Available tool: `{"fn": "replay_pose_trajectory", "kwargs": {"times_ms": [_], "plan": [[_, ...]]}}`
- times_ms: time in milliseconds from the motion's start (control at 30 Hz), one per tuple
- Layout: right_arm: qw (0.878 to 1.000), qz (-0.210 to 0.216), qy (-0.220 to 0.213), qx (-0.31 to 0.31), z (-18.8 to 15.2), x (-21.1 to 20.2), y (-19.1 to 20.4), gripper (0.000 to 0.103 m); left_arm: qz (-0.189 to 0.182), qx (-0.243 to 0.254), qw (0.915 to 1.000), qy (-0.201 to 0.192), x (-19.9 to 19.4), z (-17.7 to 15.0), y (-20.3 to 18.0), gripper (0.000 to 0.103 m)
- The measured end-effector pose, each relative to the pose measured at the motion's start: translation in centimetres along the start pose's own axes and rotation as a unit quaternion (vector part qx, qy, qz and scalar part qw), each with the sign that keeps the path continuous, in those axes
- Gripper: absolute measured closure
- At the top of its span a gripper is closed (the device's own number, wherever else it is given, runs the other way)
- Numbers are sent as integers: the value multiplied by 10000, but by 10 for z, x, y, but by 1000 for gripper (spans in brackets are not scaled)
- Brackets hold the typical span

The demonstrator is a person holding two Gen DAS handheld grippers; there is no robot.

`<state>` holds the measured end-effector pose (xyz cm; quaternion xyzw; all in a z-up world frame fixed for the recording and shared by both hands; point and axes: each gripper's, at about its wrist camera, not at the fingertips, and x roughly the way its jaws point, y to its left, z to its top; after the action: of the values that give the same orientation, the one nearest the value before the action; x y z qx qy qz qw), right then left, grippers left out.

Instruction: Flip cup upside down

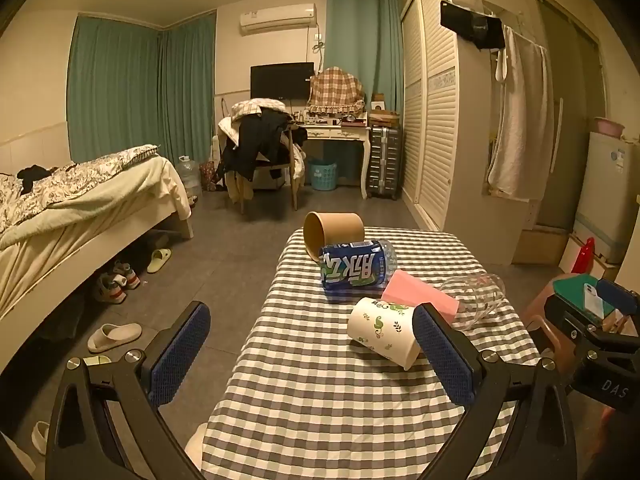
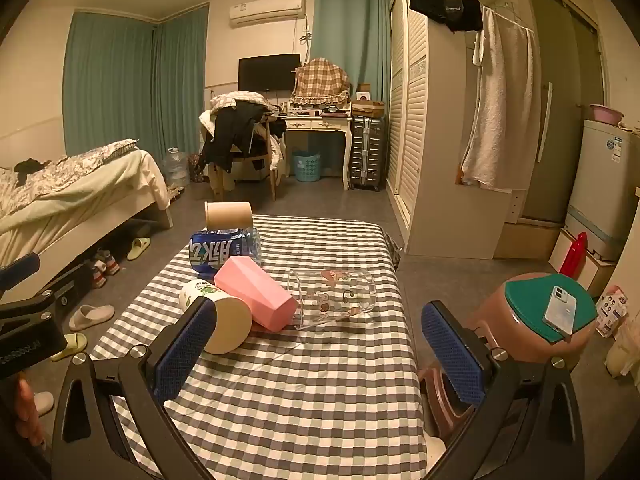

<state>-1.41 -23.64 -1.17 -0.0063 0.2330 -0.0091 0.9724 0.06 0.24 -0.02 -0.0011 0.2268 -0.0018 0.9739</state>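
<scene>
Several cups lie on their sides on the checked table (image 1: 320, 400) (image 2: 320, 380). A white cup with green leaf print (image 1: 380, 330) (image 2: 216, 320) lies nearest. A pink cup (image 1: 420, 294) (image 2: 256, 292), a clear glass cup (image 1: 476, 296) (image 2: 332, 296), a blue-labelled bottle (image 1: 354, 266) (image 2: 222, 252) and a brown paper cup (image 1: 332, 232) (image 2: 228, 214) lie beyond. My left gripper (image 1: 312, 360) is open and empty above the table's near left part, its right finger just in front of the white cup. My right gripper (image 2: 320, 360) is open and empty, short of the cups.
A brown stool with a green top and a phone (image 2: 560, 308) stands right of the table. A bed (image 1: 80, 208) with slippers and shoes beside it lies to the left. A wardrobe (image 1: 432, 120), a desk and a chair stand behind.
</scene>
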Motion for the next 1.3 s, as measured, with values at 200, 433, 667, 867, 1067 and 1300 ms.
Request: {"fn": "replay_pose_trajectory", "kwargs": {"times_ms": [200, 433, 667, 867, 1067, 1300], "plan": [[10000, 12, 11, -11, -1, 4, 2, 0, 6, -1, 10000, 13, 3, -2, 0, 0], [10000, 33, 21, -60, 0, 4, 6, 0, 7, -3, 10000, 18, 3, -2, 0, 0], [10000, 33, 31, -71, 0, 5, 7, 0, 25, -29, 10000, 49, 8, -6, 3, 0], [9999, 39, 45, -94, 0, 7, 8, 0, 25, -31, 10000, 53, 9, -6, 3, 0], [9999, 37, 89, -130, 0, 8, 10, 0, 22, -30, 10000, 60, 9, -6, 3, 0], [9999, 28, 84, -137, 0, 7, 8, 0, 48, -40, 9999, 81, 11, -10, 5, 0]]}}
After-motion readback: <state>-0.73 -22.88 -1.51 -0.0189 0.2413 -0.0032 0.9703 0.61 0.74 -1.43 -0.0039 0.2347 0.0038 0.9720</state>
